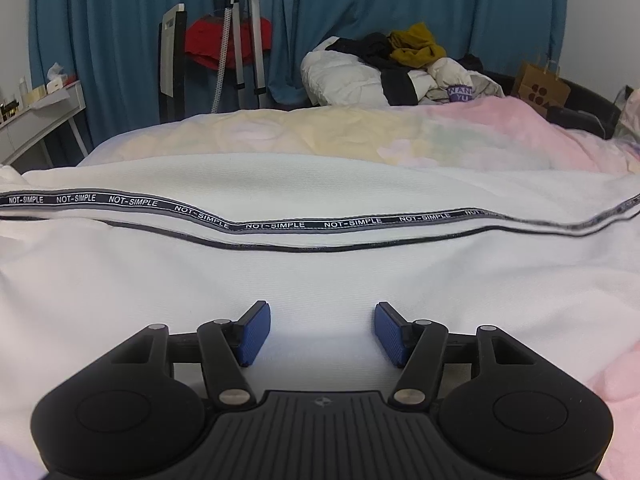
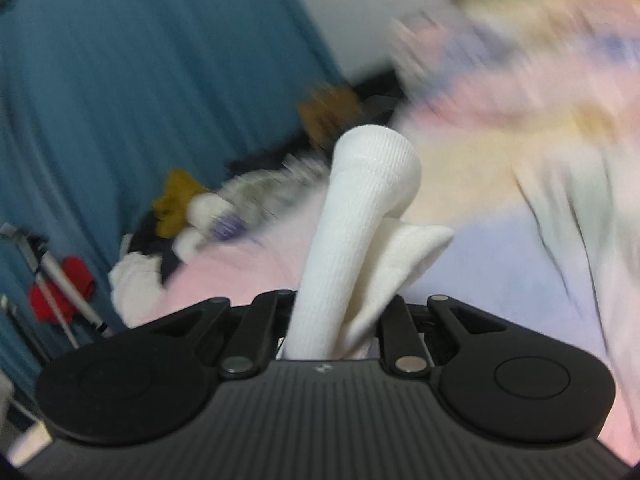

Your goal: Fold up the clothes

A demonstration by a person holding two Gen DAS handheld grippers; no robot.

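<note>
A white garment (image 1: 320, 272) with a black "NOT-SIMPLE" tape stripe (image 1: 276, 225) lies spread across the bed. My left gripper (image 1: 322, 332) is open, its blue pads (image 1: 256, 332) just above the white cloth, holding nothing. My right gripper (image 2: 338, 320) is shut on a ribbed white fold of the garment (image 2: 360, 216), which sticks up between its fingers, lifted above the bed. The right wrist view is blurred by motion.
The bed has a pastel pink and yellow cover (image 1: 360, 132). A pile of clothes (image 1: 400, 68) lies at the far side. A tripod (image 1: 244, 40), a chair with red cloth (image 1: 200, 44), a white desk (image 1: 36, 116), a paper bag (image 1: 540, 88) and blue curtains (image 1: 120, 20) stand behind.
</note>
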